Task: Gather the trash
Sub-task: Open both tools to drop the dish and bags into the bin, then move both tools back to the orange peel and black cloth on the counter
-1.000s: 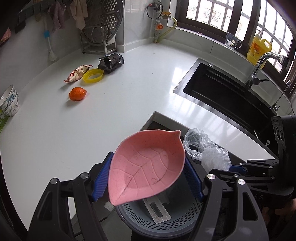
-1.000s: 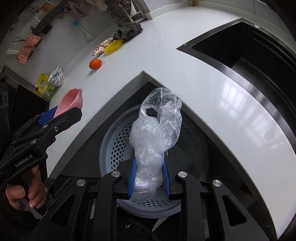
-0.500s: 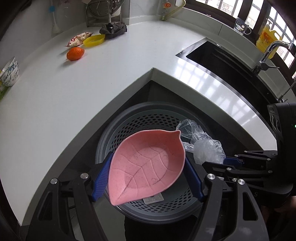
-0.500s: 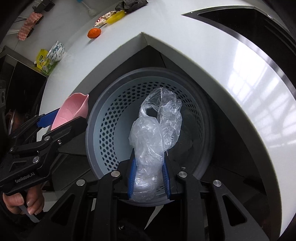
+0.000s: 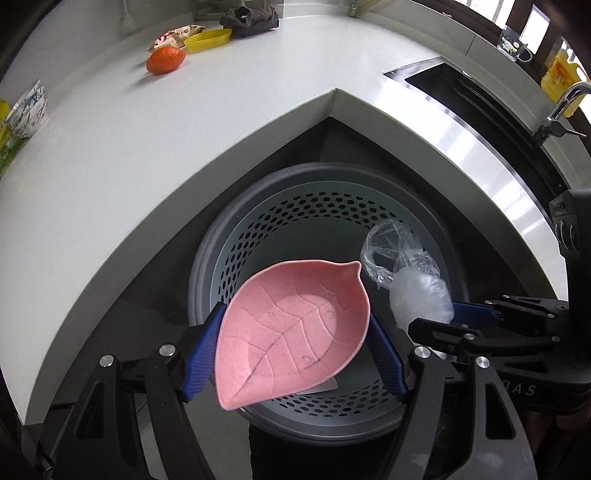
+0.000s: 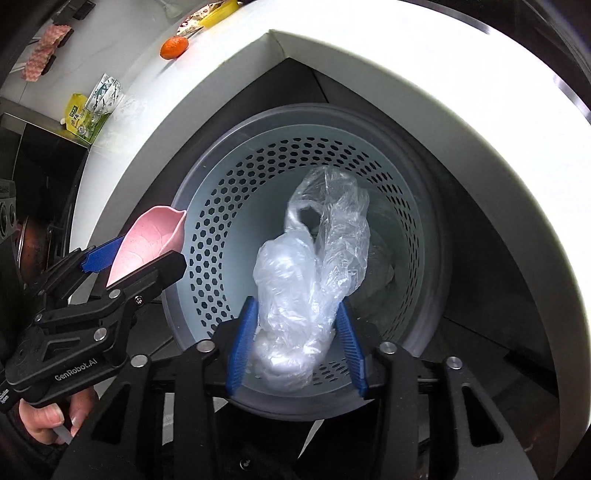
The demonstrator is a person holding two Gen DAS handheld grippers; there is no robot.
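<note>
A grey perforated bin (image 5: 207, 280) (image 6: 192, 206) stands in the notch under the white counter's corner. My left gripper (image 5: 295, 317) hangs over its near side, shut on a pink leaf-shaped dish (image 5: 291, 332) (image 6: 147, 240). The blue pads touch both of the dish's edges, though the jaws are opening slightly. My right gripper (image 6: 295, 306) (image 5: 439, 317) points down into the bin and its jaws are opening. A crumpled clear plastic bag (image 6: 295, 280) (image 5: 417, 295) sits loosely between the spread pads, puffing out above the bin's inside.
On the far counter lie an orange (image 5: 165, 60), a snack wrapper (image 5: 173, 35), a yellow lid (image 5: 207, 38) and a dark cloth (image 5: 251, 16). A black sink (image 5: 461, 96) is at right. A patterned bowl (image 5: 29, 110) stands at the left edge. A hand grips the left gripper's handle (image 6: 48, 417).
Both grippers have sunk toward the bin, which now fills the views. The right jaws have spread apart around the plastic bag. The pink dish stays in the left jaws.
</note>
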